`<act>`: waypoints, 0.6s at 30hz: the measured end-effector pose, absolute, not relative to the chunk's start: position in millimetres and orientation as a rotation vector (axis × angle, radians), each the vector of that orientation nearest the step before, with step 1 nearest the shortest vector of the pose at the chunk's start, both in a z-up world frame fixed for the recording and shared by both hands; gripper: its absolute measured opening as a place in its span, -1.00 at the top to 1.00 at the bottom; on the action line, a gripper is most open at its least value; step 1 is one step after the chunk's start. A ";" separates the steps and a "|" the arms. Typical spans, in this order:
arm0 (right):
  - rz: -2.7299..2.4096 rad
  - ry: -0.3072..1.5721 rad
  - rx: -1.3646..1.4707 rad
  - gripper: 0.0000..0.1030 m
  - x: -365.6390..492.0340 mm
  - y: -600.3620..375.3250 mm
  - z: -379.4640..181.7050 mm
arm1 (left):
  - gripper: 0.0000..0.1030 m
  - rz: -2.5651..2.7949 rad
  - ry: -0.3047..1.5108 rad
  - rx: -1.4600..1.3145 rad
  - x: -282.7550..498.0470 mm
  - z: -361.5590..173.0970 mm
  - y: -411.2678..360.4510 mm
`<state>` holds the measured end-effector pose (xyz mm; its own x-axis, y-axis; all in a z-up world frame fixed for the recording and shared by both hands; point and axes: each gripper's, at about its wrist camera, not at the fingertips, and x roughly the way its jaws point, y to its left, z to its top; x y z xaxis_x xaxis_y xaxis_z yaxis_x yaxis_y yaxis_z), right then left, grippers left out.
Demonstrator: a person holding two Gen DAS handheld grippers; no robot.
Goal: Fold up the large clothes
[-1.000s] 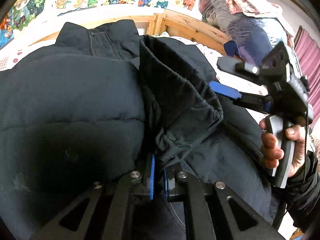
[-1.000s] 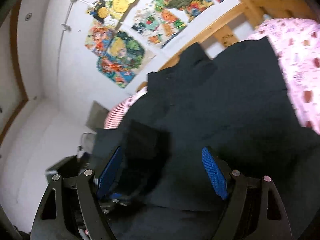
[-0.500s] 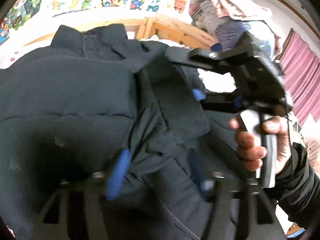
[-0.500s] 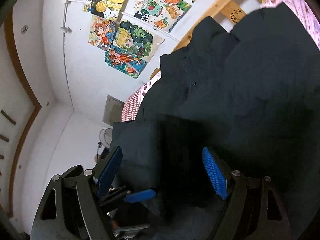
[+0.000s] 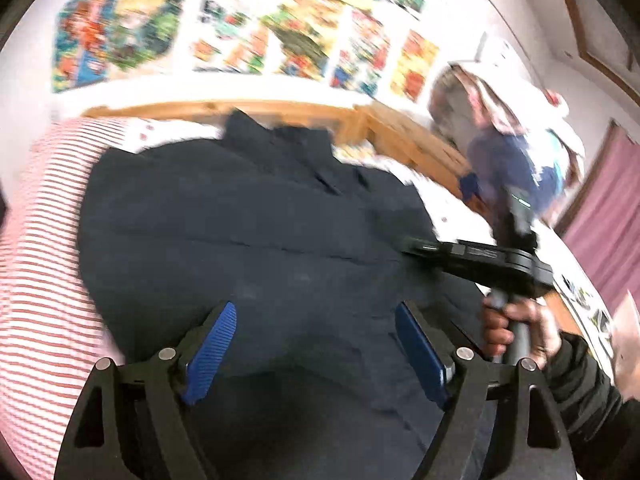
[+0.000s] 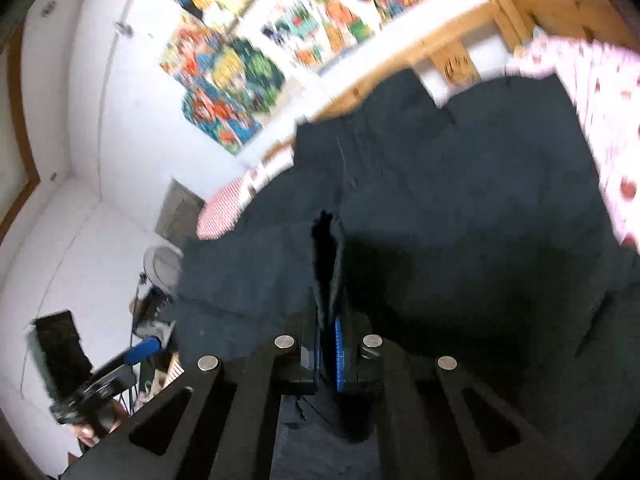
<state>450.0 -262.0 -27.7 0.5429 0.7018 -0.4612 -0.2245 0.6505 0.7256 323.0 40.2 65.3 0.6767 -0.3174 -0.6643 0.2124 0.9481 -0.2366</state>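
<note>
Jacket [image 5: 256, 248], dark and padded, fills frame centre; left gripper [image 5: 316, 356] has released it, jaws now spread, while right gripper [image 6: 329, 344] now pinches a fold, continuing the fold.

your dark jacket [image 5: 248, 248] is matt padded cloth with stitched quilting. the gripper pads [image 5: 210, 352] are ribbed blue, set in matt black plastic frames with shiny metal rivets [image 6: 286, 341]. the bed frame [image 6: 452, 52] is bare light wood; the posters [image 5: 120, 32] look like glossy paper.
</note>
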 end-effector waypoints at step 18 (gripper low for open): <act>0.286 0.655 0.659 0.91 481.5 -386.6 18.1 | -0.65 -0.077 0.819 -0.211 357.3 39.0 127.2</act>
